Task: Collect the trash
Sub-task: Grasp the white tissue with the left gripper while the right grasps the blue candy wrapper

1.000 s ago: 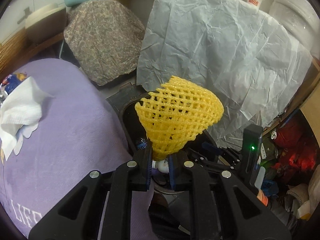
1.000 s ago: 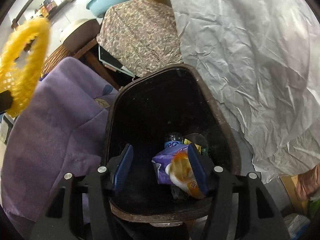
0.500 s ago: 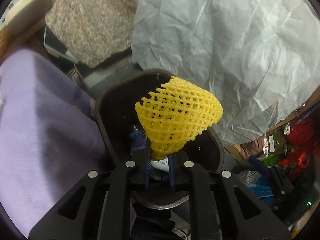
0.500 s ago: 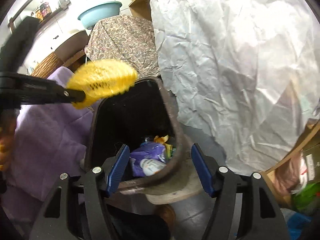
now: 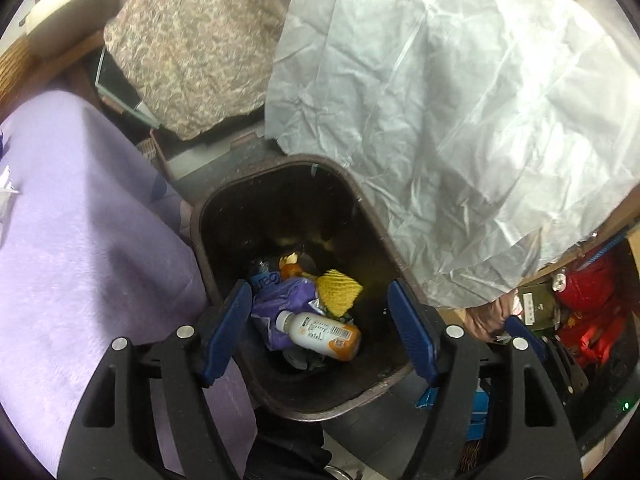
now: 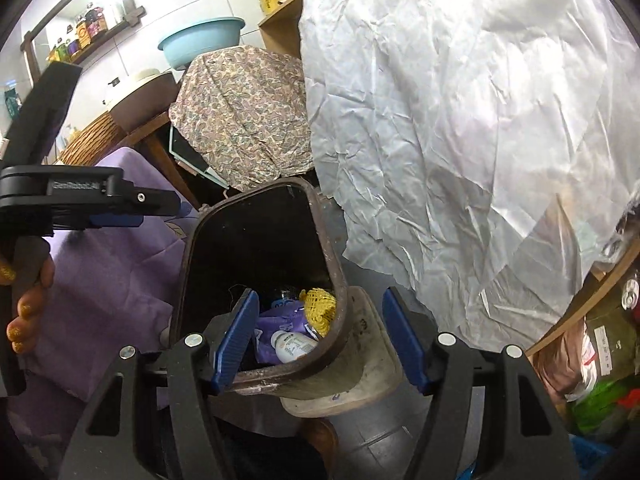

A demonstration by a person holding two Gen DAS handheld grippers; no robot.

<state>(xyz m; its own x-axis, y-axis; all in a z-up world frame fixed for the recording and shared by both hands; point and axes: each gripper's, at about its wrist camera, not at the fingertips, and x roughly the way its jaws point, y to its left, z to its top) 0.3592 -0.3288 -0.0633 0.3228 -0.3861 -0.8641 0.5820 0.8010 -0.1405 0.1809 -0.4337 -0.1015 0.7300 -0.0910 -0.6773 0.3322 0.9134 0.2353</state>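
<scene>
A dark brown trash bin (image 5: 280, 164) stands below my left gripper (image 5: 318, 292), whose jaws are opening with nothing between the blue pads. A yellow foam net (image 5: 338, 290) lies loose inside the bin on a purple wrapper (image 5: 280, 300), beside a white and orange bottle (image 5: 320, 330). In the right wrist view my right gripper (image 6: 320, 298) stands open and empty above the near rim of the bin (image 6: 332, 264); the net (image 6: 318, 306) shows inside. The left gripper (image 6: 160, 204) reaches in from the left, held by a hand (image 6: 28, 312).
A purple cloth (image 5: 80, 240) covers the surface left of the bin. A crumpled white plastic sheet (image 5: 460, 120) hangs behind and to the right. A patterned cloth (image 5: 192, 48) drapes an object at the back. Red clutter (image 5: 588, 312) sits at the right, a teal basin (image 6: 200, 42) behind.
My left gripper moved over the bin, its jaws opened, and the yellow net dropped in. My right gripper drew back and up from the bin's inside.
</scene>
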